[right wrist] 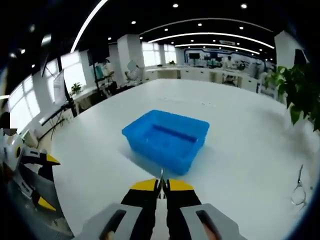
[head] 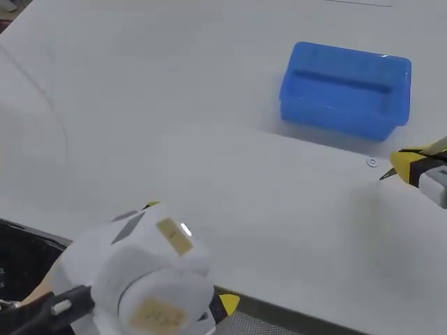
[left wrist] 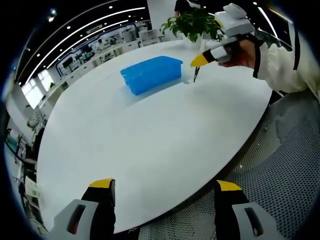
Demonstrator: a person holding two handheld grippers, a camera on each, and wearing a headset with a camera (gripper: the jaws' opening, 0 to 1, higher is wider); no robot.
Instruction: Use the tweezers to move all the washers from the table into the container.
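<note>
The blue plastic container (head: 346, 91) stands on the white table (head: 209, 139), open side up. One small metal washer (head: 371, 162) lies on the table just in front of it. My right gripper (head: 406, 162) comes in from the right edge, shut on the tweezers (head: 384, 174), whose thin tip hovers just below the washer. In the right gripper view the yellow-tipped jaws (right wrist: 161, 187) pinch the tweezers (right wrist: 161, 175), pointing at the container (right wrist: 167, 137). My left gripper (left wrist: 165, 187) is open and holds nothing, low over the table's near edge (head: 188, 255).
A pair of small scissors (right wrist: 299, 187) lies on the table to the right. A potted plant (left wrist: 192, 22) stands at the far side. A perforated metal floor (left wrist: 280, 165) lies past the table's rounded edge. The container (left wrist: 150, 73) has bare tabletop around it.
</note>
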